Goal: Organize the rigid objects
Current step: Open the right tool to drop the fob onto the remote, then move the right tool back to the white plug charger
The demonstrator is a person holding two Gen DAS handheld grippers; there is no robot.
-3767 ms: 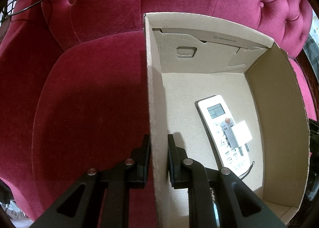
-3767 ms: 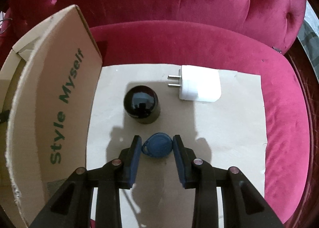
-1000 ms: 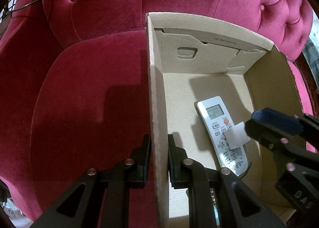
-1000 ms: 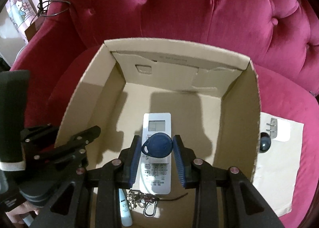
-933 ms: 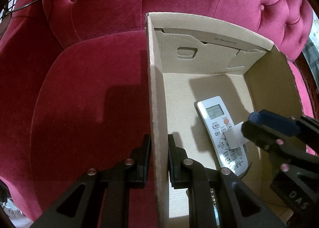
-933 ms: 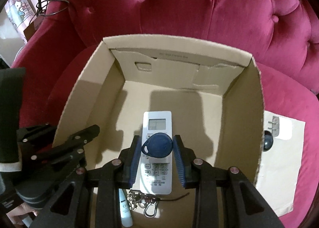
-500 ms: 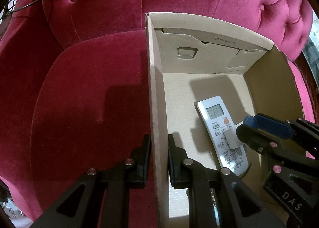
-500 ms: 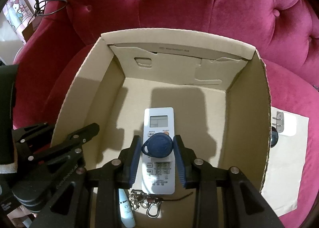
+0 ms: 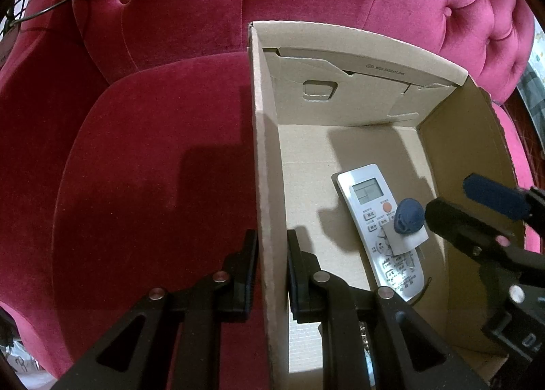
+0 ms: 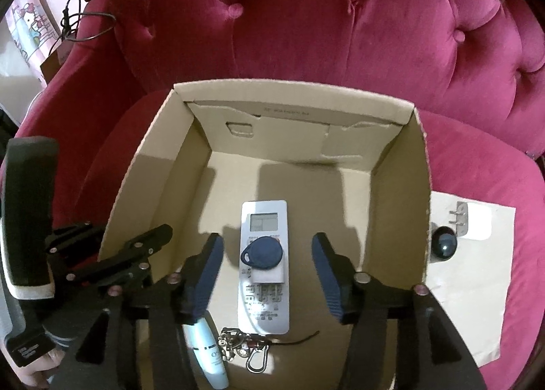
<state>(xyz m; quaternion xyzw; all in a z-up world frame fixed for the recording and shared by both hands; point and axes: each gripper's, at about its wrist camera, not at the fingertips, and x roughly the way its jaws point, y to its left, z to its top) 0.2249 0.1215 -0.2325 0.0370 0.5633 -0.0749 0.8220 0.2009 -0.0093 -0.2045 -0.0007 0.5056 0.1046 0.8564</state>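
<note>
Right gripper (image 10: 267, 265): just opened, released; blue key fob (image 10: 262, 253) now lying on remote (image 10: 264, 274), frame centre.
Left gripper (image 9: 270, 270): clenched on box wall (image 9: 264, 185).
Right view only: black ball (image 10: 444, 246), charger (image 10: 475, 223), right edge.

Deep crimson velvet sofa (image 10: 340, 32), button-tufted. Plain tan cardboard box (image 10: 402, 219) on it, pale beige floor inside. White remote (image 10: 264, 270) with grey buttons, one orange dot and a grey screen; a navy-blue key fob (image 10: 262, 253) on top. Right gripper (image 10: 267, 264): black frame, dark blue pads. Glossy black ball (image 10: 444, 246) and white plug (image 10: 477, 224) on cream paper (image 10: 477, 304).
</note>
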